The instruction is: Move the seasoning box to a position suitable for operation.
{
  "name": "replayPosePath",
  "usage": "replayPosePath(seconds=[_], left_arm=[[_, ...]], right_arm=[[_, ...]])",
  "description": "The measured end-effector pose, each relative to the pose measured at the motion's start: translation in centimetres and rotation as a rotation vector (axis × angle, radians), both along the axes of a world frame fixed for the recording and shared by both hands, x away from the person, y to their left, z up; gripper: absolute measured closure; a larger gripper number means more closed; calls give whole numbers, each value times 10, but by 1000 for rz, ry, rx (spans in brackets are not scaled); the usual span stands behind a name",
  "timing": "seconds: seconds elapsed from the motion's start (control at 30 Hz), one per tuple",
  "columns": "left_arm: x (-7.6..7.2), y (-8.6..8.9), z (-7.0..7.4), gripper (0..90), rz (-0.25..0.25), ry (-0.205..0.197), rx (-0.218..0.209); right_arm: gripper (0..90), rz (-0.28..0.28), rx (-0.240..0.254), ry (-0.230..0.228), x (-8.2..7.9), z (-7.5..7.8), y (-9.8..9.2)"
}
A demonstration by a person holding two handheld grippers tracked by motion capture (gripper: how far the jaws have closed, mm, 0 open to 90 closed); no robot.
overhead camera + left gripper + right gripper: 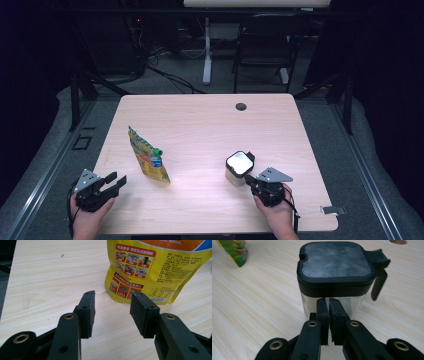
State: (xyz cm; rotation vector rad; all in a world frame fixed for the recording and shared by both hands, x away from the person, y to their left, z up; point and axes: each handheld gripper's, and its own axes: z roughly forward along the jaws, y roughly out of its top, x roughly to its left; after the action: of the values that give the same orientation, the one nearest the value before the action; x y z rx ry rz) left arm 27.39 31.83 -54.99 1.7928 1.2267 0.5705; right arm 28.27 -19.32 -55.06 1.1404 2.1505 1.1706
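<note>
Fingers (322, 315) of right gripper (329, 305) pressed nearly together, empty, tips just before clear container (332, 280). Left gripper (112, 302) fingers (87, 307) spread, empty, near yellow pouch (150, 267), well left of container.

Left gripper (116, 181) sits low at the near left edge in the person's left hand (89, 216), jaws spread wide with nothing between them. Right gripper (248, 179) has its jaws pinched nearly together, empty, right hand (276, 212) gripping from behind.
</note>
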Motion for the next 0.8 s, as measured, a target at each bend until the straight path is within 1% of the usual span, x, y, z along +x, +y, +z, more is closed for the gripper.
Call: replayPosePath(seconds=[0.1, 0.17, 0.2, 0.23, 0.27, 0.3, 0.33, 0.37, 0.4, 0.43, 0.47, 0.5, 0.6, 0.67, 0.7, 0.73, 0.77, 0.8], left_arm=[[0, 1, 0, 555, -1, 0, 0], [0, 1, -1, 555, 3, -8, -8], [0, 1, -1, 555, 3, -8, -8], [0, 2, 0, 555, 3, 0, -4], [0, 2, 0, 555, 3, 0, -4], [0, 2, 0, 555, 3, 2, -5], [0, 2, 0, 555, 3, 2, -5], [1, 1, -1, 555, 3, -3, -15], [1, 1, -1, 555, 3, -3, -15], [2, 1, -2, 558, 4, 1, -19], [2, 1, -2, 565, -3, 11, -16], [2, 1, -2, 571, -6, 10, -21], [2, 0, -3, 583, -12, 8, -23], [2, 1, -3, 585, -11, 11, -22], [2, 1, -3, 586, -9, 12, -24], [2, 1, -3, 586, -9, 12, -24], [2, 2, -3, 586, -5, 12, -25], [2, 2, -3, 586, -5, 12, -25]], right_arm=[[854, -1, 8, 8, 2, 0, 1], [853, -8, -10, -2, 1, 1, -2], [853, -8, -10, -2, 1, 1, -2], [842, -31, -19, -10, 2, 2, -9], [842, -47, -12, -10, 4, 2, -13], [807, -70, 5, -7, 8, 3, -18], [807, -70, 5, -7, 8, 3, -18], [794, -99, 27, -5, 15, 3, -23], [789, -112, 35, 1, 20, 2, -26], [783, -124, 53, 3, 25, 1, -28], [783, -131, 54, 5, 30, -1, -30], [783, -136, 42, 10, 34, -2, -31], [783, -142, 8, 10, 44, -7, -32], [784, -126, 7, 14, 50, -8, -33], [783, -119, 16, 9, 52, -9, -33], [783, -119, 16, 9, 52, -9, -33], [763, -103, 26, 19, 56, -10, -33], [763, -103, 26, 19, 56, -10, -33]])
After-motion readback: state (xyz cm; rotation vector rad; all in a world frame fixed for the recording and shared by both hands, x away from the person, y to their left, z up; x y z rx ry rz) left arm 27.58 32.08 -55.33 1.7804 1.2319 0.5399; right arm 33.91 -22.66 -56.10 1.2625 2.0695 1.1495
